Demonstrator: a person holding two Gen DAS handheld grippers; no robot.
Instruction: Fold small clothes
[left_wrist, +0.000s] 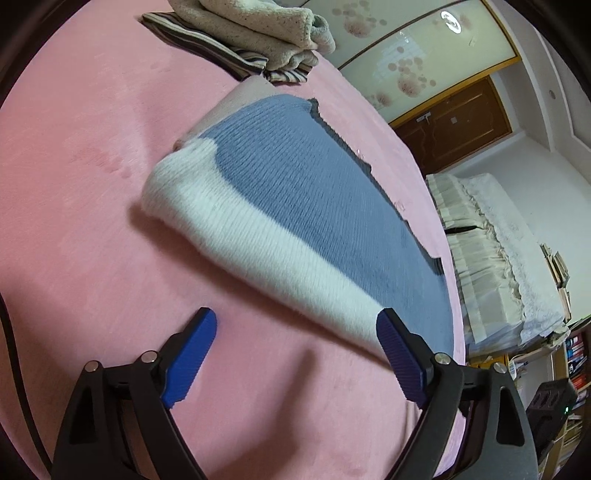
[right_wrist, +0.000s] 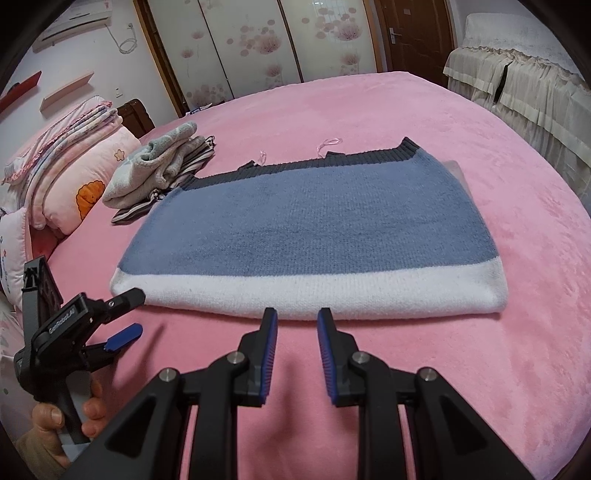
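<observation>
A folded knitted sweater (left_wrist: 295, 192) (right_wrist: 314, 221), blue with a white band and a dark grey hem, lies flat on the pink bedspread (left_wrist: 92, 184) (right_wrist: 388, 369). My left gripper (left_wrist: 295, 317) (right_wrist: 137, 312) is open wide at the sweater's white corner. One finger sits by the folded edge and the other over the bedspread, and neither pad presses on the cloth. My right gripper (right_wrist: 297, 314) hovers just in front of the middle of the white folded edge. Its jaws stand a narrow gap apart with nothing between them. A hand (right_wrist: 55, 417) holds the left gripper's handle.
A pile of folded clothes (left_wrist: 251, 33) (right_wrist: 162, 162), beige fleece on a striped piece, lies beyond the sweater. Pink pillows (right_wrist: 74, 177) lean at the bed's head. Furniture under a cream cover (left_wrist: 491, 251) (right_wrist: 517, 74) stands past the bed's edge.
</observation>
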